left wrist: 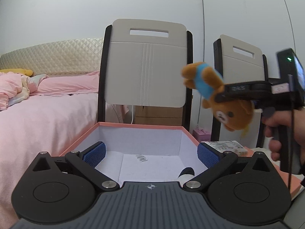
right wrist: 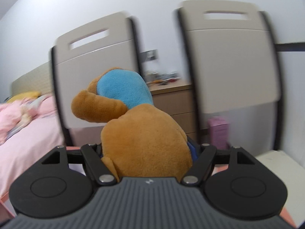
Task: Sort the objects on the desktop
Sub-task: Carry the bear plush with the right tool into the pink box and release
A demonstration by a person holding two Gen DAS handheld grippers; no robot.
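My right gripper is shut on a brown plush bear in a blue shirt and holds it in the air above the right side of an open pink-rimmed box. In the right wrist view the bear fills the space between the fingers, so the gripper tips are hidden. My left gripper is open and empty, its blue pads over the box's near side. Inside the box lie a small white sachet and a black and white object, partly hidden.
Two beige chairs stand behind the box. A bed with pink bedding is on the left. A white labelled packet lies right of the box. A pink tissue box and a wooden drawer unit stand further back.
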